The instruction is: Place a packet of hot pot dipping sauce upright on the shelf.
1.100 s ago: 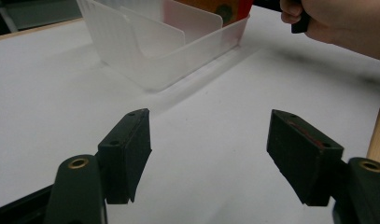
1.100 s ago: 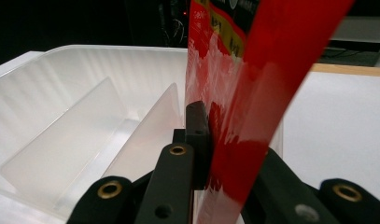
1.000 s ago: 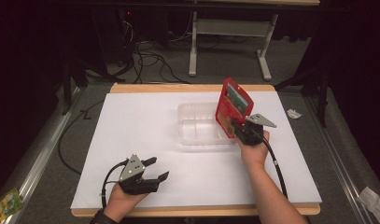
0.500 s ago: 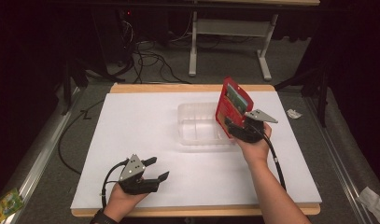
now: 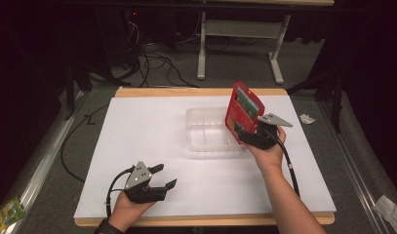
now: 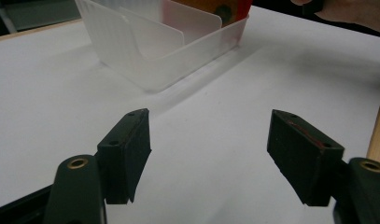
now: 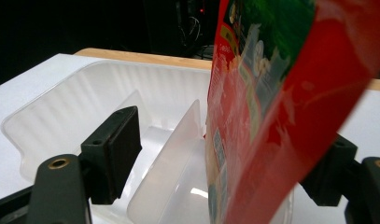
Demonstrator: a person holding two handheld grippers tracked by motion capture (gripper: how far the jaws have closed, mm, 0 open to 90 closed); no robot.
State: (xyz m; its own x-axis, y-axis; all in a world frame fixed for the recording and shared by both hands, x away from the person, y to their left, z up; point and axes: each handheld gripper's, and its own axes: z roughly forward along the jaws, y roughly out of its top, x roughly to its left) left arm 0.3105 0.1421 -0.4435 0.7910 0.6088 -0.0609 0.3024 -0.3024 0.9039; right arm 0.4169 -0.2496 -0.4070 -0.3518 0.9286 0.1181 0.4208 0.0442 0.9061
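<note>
A red snack packet (image 5: 242,109) stands upright at the right end of a clear plastic tray (image 5: 206,131) with an inner divider. My right gripper (image 5: 246,134) is at the packet's lower edge. In the right gripper view its jaws stand wide apart on either side of the packet (image 7: 271,116), which leans toward the right jaw over the tray (image 7: 61,112). My left gripper (image 5: 166,175) rests open on the white tabletop near the front left, with nothing between its fingers (image 6: 127,154). The tray (image 6: 178,60) lies well beyond it.
The white table (image 5: 137,126) has a wooden edge along the back and front. Cables and a table frame (image 5: 235,44) are on the dark floor behind. A crumpled scrap (image 5: 307,118) lies off the right edge, and a green packet (image 5: 6,212) off the front left.
The right hand and the packet shifted very slightly to the left. The left gripper has not moved.
</note>
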